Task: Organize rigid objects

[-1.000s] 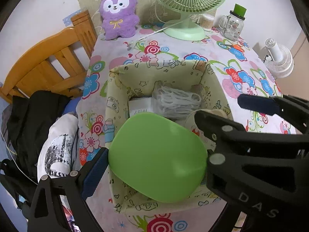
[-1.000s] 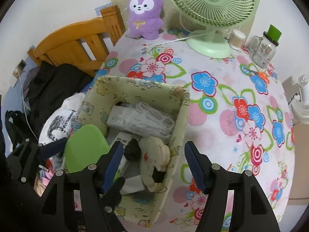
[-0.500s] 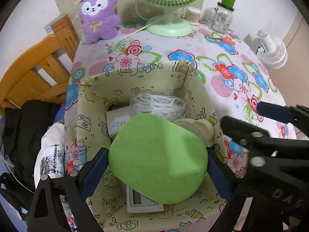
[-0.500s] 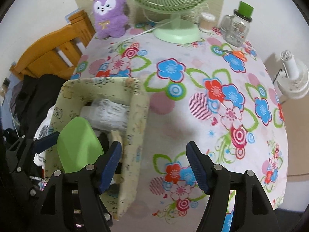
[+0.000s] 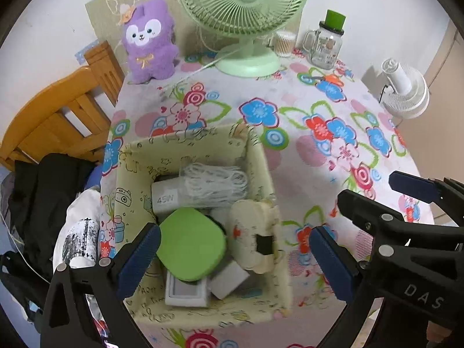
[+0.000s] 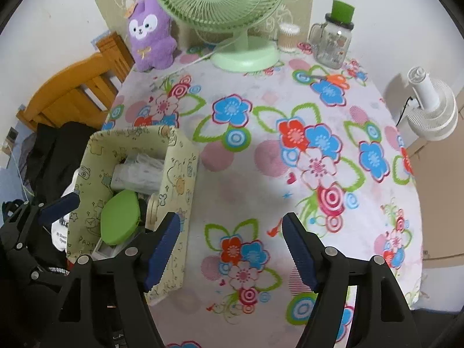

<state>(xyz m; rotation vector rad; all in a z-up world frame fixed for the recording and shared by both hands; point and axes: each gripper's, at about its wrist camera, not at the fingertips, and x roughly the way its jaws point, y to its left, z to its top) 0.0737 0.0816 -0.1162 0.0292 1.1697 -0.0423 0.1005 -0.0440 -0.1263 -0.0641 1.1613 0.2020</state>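
You're sitting at the drop-off step: green case (image 5: 191, 243) is lying in the fabric bin (image 5: 268, 168), on top of the white boxes, beside the cream clip-shaped piece (image 5: 255, 237). Left gripper (image 5: 229, 256) jaws are spread wide, released, straddling the case w/o touching it afaict. Right gripper (image 6: 232, 249) is hovering over bare floral surface (image 6: 290, 150), jaws gaping, holding nothing. Next, imo: you're needing another rigid item, none visible loose nearby, so scan first. Case looks smooth, hard, rounded-square; bin walls soft, printed cloth, so they'll flex if bumped.
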